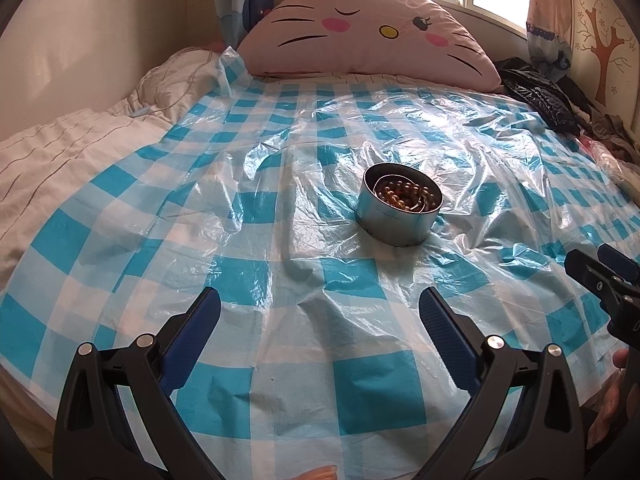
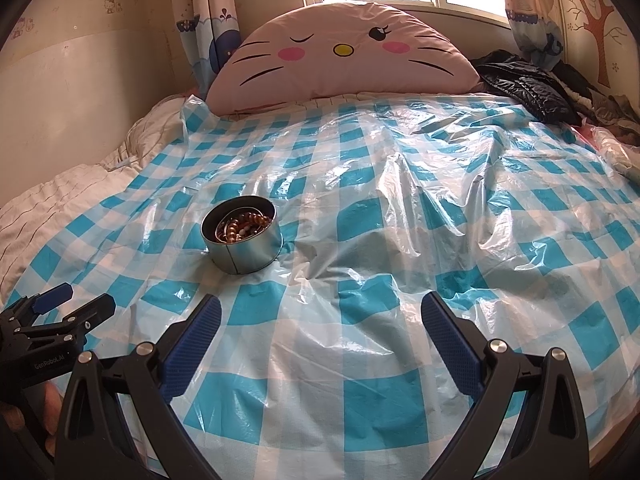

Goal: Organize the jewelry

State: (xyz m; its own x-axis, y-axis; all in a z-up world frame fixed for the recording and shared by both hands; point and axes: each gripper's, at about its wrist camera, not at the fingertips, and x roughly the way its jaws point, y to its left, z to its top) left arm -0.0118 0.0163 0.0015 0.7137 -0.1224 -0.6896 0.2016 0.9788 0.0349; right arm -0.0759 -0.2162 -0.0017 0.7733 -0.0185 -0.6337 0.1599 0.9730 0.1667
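A round metal tin (image 1: 396,222) stands on the blue-and-white checked plastic sheet (image 1: 248,240) on the bed. Inside it lie a brown bead bracelet (image 1: 404,196) and thin metal rings. In the right wrist view the tin (image 2: 244,252) is at the left, with the beads (image 2: 244,226) inside. My left gripper (image 1: 320,312) is open and empty, well short of the tin. My right gripper (image 2: 320,316) is open and empty, to the right of the tin. Each gripper shows at the edge of the other's view: the right one (image 1: 600,272), the left one (image 2: 72,300).
A pink cat-face cushion (image 1: 372,32) leans at the head of the bed under the window. A black jacket (image 1: 536,96) and clothes lie at the far right. A white quilt (image 1: 72,148) is bunched along the left by the wall.
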